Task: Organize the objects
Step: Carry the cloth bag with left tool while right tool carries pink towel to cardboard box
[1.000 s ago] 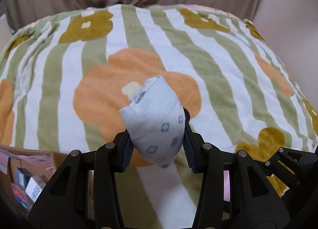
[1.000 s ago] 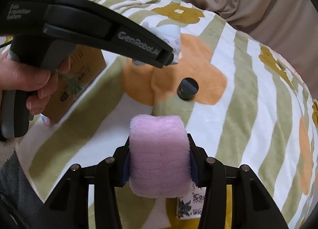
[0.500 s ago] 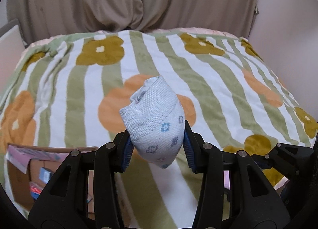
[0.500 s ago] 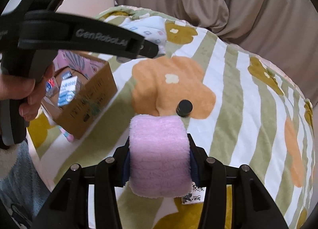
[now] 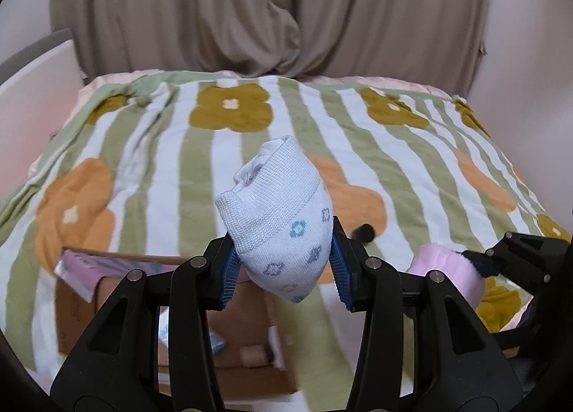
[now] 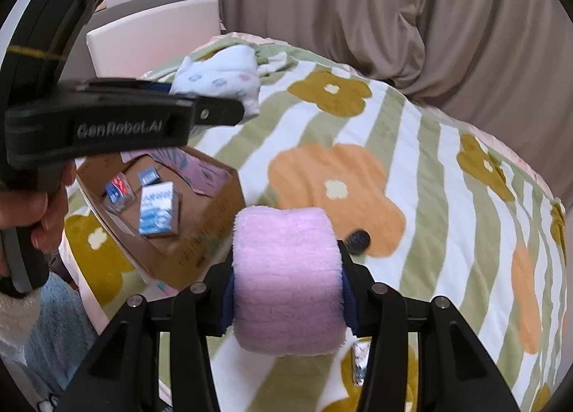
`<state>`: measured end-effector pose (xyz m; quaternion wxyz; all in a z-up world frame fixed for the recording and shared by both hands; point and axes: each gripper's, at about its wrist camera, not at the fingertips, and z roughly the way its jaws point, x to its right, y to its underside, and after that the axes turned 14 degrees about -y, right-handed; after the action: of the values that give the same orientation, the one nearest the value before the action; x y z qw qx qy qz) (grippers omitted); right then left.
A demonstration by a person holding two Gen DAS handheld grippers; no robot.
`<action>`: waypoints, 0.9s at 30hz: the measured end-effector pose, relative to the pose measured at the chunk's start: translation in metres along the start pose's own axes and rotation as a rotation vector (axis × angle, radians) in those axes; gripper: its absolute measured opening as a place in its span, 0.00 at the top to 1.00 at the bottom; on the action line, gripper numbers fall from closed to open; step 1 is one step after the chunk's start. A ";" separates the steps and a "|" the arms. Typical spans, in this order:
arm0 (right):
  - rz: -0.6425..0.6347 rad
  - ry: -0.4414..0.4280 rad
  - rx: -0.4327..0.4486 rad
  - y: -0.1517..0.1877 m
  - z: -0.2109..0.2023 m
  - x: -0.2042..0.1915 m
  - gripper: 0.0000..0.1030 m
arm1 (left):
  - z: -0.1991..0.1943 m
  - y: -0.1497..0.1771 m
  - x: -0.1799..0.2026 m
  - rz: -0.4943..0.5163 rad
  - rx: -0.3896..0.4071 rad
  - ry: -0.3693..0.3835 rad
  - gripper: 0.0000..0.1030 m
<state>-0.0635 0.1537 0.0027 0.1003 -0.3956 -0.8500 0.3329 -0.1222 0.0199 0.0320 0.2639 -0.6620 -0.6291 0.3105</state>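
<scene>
My left gripper (image 5: 283, 268) is shut on a rolled white sock with small blue and purple flowers (image 5: 279, 218), held in the air above the bed. It also shows in the right wrist view (image 6: 222, 79), at upper left. My right gripper (image 6: 286, 290) is shut on a rolled fluffy pink sock (image 6: 286, 279), held above the bed's near edge; it shows at the right in the left wrist view (image 5: 444, 268). A brown cardboard box (image 6: 215, 226) with small blue packets (image 6: 157, 208) and a pink packet lies below the left gripper.
A small black cap (image 6: 358, 240) lies on the orange flower of the striped floral blanket (image 6: 447, 197). A small printed packet (image 6: 360, 362) lies under the right gripper. Beige curtains (image 5: 268, 11) hang behind the bed. A white headboard panel (image 6: 154, 32) stands at the left.
Both grippers have risen and pulled back from the bed, keeping their socks. The cardboard box has come into fuller view under the left gripper.
</scene>
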 end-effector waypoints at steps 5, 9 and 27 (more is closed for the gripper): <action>-0.032 -0.033 0.004 -0.025 0.013 -0.024 0.58 | -0.004 0.005 -0.043 -0.038 0.000 -0.046 0.60; -0.045 -0.065 0.001 -0.042 0.029 -0.040 0.58 | -0.003 0.012 -0.083 -0.076 -0.003 -0.086 0.60; -0.040 -0.158 -0.122 -0.084 0.145 -0.087 0.58 | 0.054 0.075 -0.210 -0.194 -0.123 -0.167 0.60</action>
<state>-0.1191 -0.0206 -0.0443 0.0152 -0.3563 -0.8818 0.3087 -0.1157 -0.1964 -0.0426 0.1984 -0.5849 -0.7277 0.2984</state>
